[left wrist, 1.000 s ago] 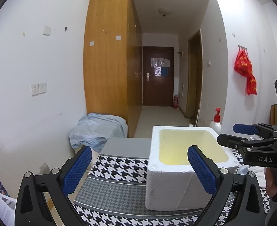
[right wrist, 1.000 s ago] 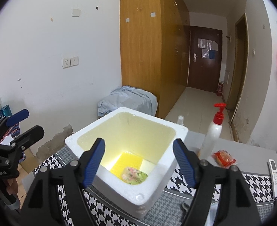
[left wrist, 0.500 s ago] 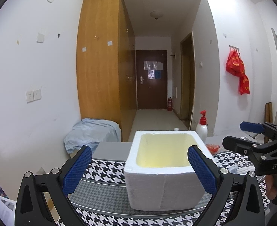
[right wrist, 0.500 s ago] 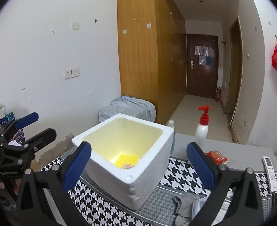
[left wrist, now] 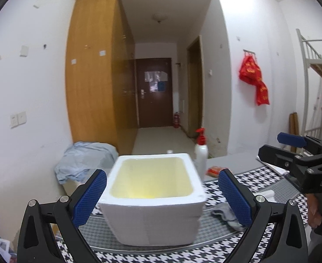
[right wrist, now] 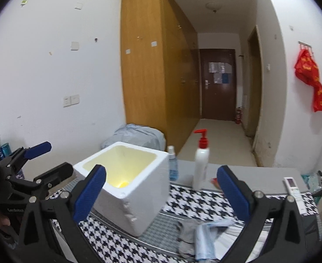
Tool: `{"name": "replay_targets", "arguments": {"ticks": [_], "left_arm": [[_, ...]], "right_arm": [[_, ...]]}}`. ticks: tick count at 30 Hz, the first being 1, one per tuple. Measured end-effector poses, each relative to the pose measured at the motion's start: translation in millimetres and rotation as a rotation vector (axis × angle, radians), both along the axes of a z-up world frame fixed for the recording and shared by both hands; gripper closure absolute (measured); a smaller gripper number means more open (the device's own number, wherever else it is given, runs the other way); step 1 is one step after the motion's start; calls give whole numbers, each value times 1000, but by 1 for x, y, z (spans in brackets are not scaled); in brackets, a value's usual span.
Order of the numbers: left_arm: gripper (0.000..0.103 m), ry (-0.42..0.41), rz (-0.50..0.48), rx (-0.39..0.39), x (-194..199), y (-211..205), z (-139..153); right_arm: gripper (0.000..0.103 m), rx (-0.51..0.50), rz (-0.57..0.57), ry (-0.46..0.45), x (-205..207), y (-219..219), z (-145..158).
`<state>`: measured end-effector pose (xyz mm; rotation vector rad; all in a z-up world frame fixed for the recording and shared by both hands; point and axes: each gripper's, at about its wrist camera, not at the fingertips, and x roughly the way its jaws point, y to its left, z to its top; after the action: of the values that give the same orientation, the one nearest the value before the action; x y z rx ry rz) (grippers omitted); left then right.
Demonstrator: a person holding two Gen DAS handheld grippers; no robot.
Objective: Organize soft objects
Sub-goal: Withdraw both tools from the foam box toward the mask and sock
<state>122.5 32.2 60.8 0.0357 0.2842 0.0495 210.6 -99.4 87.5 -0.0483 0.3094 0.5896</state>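
Note:
A white foam box (left wrist: pixel 152 221) with a yellowish inside stands on the houndstooth table cover (left wrist: pixel 264 175). My left gripper (left wrist: pixel 162 175) is open and empty, level with the box's near wall, one blue pad on each side and neither touching it. My right gripper (right wrist: pixel 161 172) is open wide and empty, held back from the box (right wrist: pixel 139 199), which sits to its left. Below it lie a grey sock (right wrist: pixel 187 228) and a light blue cloth (right wrist: pixel 207 234). The sock (left wrist: pixel 224 213) also shows right of the box. What lies in the box is hidden.
A white pump bottle (right wrist: pixel 201 166), a small spray bottle (right wrist: pixel 172 164), a red packet (left wrist: pixel 214 172) and a remote (right wrist: pixel 293 188) stand behind the mat. Each gripper shows in the other's view: right gripper (left wrist: pixel 279 145), left gripper (right wrist: pixel 55 157). A bluish bundle (left wrist: pixel 84 162) lies by the wardrobe.
Both grippers have drawn back from the foam box, which now looks smaller. The right jaws have spread wider. The soft item on the box's floor has passed out of sight.

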Motion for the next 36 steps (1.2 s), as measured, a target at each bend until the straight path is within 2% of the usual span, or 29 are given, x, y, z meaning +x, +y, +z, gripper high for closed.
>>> {"name": "replay_targets", "arguments": {"ticks": [14,28,36], "left_arm": [[1,-7,-109,14,3,-43,0],[1,2,-170,5,6,-70,-5],[1,34,-204,-5,14,-81,-16]], "right_arm": [[1,7,-105,-33,-18,-53,-2],[1,0,-184,-32,-29,-81,-9],[1,9,-224,-17,-28,-97,-19]]}}
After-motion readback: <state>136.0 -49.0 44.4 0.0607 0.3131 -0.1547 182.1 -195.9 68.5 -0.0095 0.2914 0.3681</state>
